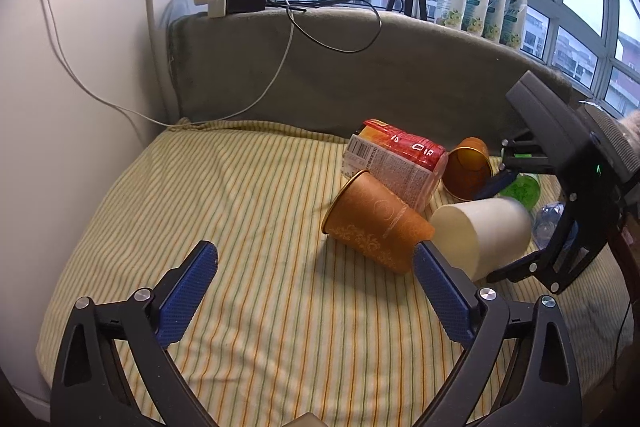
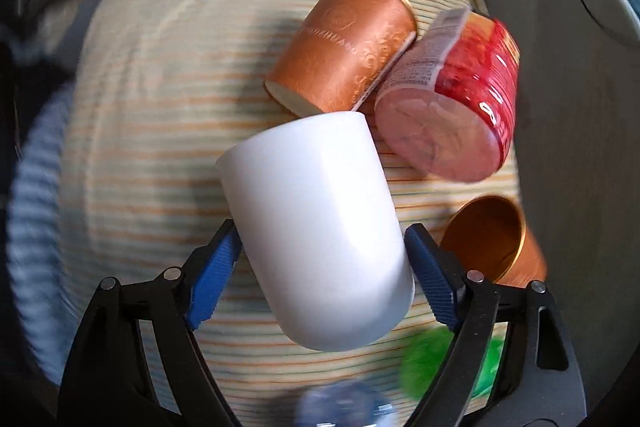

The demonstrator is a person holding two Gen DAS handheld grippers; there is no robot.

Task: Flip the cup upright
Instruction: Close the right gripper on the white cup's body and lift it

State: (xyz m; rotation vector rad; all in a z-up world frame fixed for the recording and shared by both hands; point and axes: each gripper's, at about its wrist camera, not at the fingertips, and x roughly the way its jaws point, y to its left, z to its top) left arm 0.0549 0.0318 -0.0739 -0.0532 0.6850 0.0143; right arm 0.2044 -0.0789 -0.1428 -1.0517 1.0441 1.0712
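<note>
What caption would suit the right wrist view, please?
Right tongs grip a tilted white cup above the striped cushion.

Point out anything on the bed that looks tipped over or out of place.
Three cups are off upright: the patterned orange cup lies on its side against the red snack pack, a second orange cup lies tipped behind it, and the white cup sits tilted between the right gripper fingers.
</note>
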